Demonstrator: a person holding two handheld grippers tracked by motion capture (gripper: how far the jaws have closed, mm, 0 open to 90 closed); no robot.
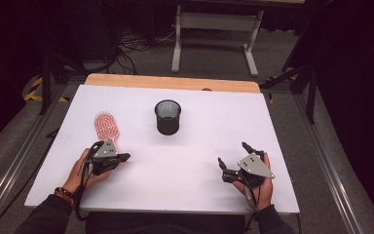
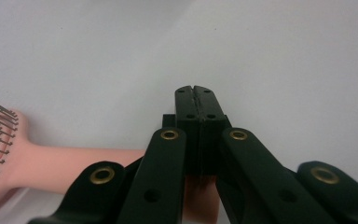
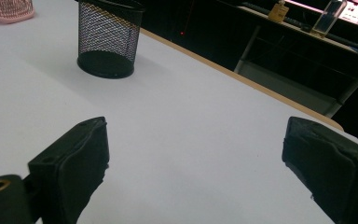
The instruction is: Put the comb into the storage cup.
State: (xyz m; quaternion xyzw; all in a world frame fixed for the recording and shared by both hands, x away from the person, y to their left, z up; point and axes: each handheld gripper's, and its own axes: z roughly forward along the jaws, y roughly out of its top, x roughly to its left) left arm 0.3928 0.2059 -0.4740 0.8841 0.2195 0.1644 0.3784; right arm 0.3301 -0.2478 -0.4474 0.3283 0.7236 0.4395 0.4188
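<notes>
**Item: pink hairbrush** (image 1: 107, 127). Lies flat on the white table (image 1: 199, 161), bristles up, to the left of the black mesh cup (image 1: 168, 117) and apart from it. Its paddle head points away from the person; its handle runs back toward the person.

**Tool: left gripper** (image 2: 196, 91). Jaws together, pads meeting with nothing pinched between them. In the left gripper view the handle (image 2: 84, 168) passes beneath the linkage, so the closed tips sit above and just past the handle, not around it. In the high view this gripper (image 1: 125, 157) is at the near end of the brush, on the cup side.

**Tool: right gripper** (image 3: 196, 154). Jaws wide apart, empty, aimed over bare table toward the cup (image 3: 107, 39); well apart from the brush. In the high view it (image 1: 233, 155) sits to the right of the cup, nearer the person.

**Hazards, as judged:**
- Closed jaws pressed down here would land on top of the handle and skid or flick the brush across the smooth table, rather than taking it.
- Jaws must part and straddle the handle first; opening too low risks nudging it sideways toward the table's left edge.
- A grip at the handle's far end leaves the heavy head unsupported; the brush could droop or twist out.
- If the brush is meant for the cup, a swinging head could tip the light mesh cup.
</notes>
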